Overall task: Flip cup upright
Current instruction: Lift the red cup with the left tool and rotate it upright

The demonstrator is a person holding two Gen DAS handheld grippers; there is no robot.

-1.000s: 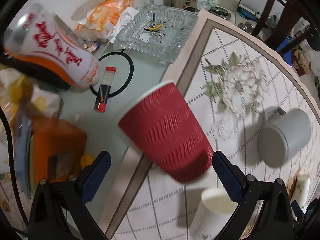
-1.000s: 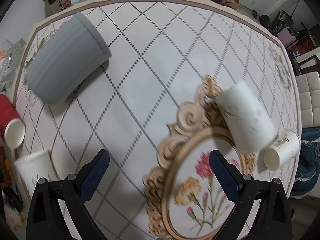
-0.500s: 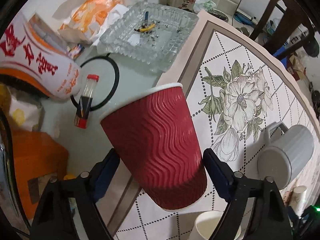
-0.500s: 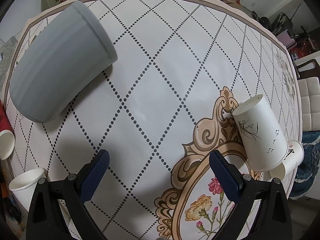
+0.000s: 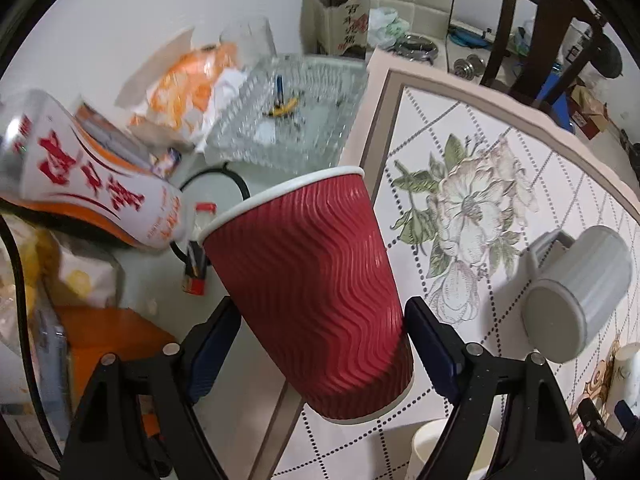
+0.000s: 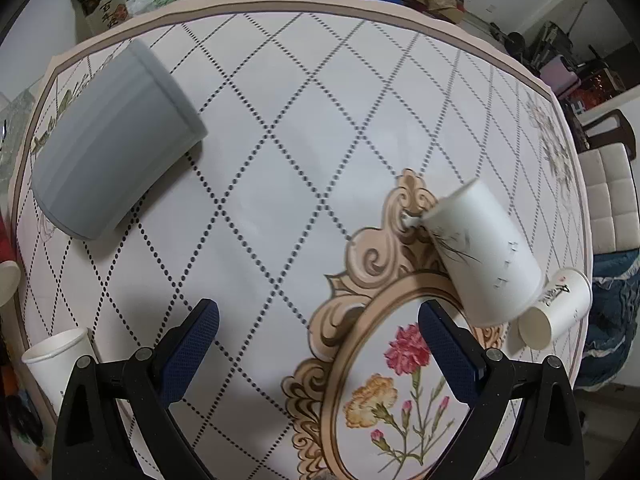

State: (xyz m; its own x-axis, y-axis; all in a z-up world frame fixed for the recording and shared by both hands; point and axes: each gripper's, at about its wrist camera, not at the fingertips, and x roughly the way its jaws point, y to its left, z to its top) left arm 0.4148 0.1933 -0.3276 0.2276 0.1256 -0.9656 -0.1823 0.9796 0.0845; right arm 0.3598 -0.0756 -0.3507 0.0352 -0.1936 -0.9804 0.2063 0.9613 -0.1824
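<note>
This looks like a home, in the room where people eat. A round table with a white flowered tablecloth (image 6: 304,168) fills most of the right wrist view. A dark wooden chair (image 5: 532,28) stands at the upper right of the left wrist view. A clear glass ashtray (image 5: 296,116) and an orange and white snack bag (image 5: 188,92) lie at the upper left there. A white padded seat (image 6: 612,196) shows at the right edge of the right wrist view.

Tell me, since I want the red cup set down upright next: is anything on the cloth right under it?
Partly. The left tool holds the red cup rim-up, tilted. A white paper cup stands open just below and right of its base; the cloth edge runs beneath it. The grey mug lies apart, farther right.
</note>
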